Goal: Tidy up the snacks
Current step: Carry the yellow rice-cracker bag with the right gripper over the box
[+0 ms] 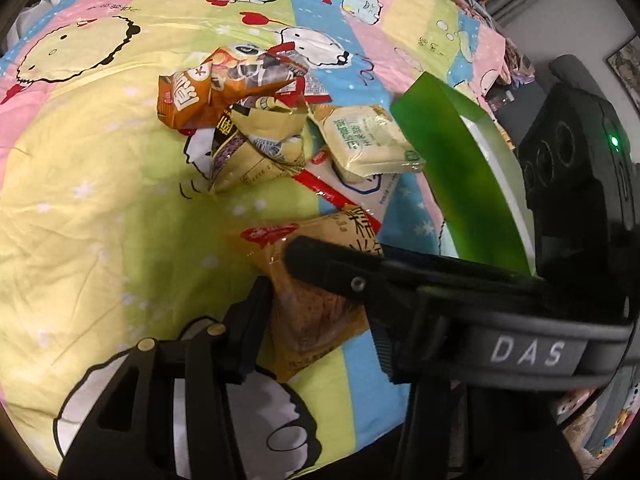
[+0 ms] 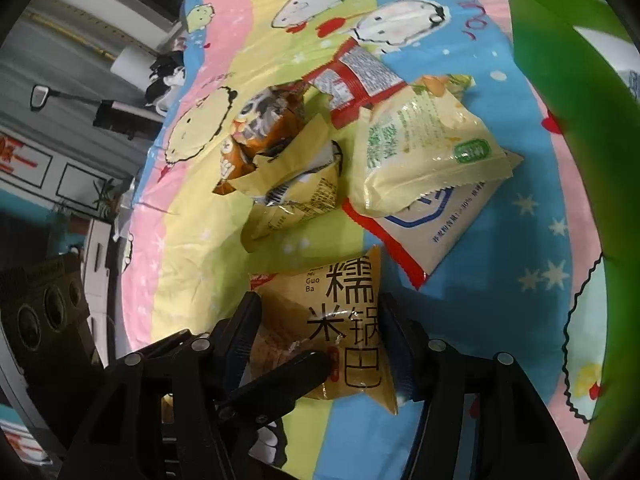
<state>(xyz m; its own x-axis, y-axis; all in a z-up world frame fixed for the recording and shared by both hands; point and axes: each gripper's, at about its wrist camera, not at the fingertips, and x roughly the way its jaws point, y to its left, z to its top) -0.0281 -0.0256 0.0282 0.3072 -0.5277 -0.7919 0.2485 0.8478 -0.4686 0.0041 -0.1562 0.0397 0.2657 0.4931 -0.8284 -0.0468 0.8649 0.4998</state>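
green bin (image 2: 560, 128) beside snack pile (image 2: 320, 152), contents unseen. right gripper (image 2: 316, 344) closed on tan packet (image 2: 340, 320); left gripper (image 1: 276, 280) likewise.

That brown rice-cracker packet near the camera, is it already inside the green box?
No, the brown packet lies on the cartoon bedsheet between the right gripper fingers, while the green box stands apart.

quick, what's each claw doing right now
Left claw: cannot be told; one finger lies over the brown snack packet, the other beside it.
Right claw: its fingers flank the same packet, a grip cannot be told.
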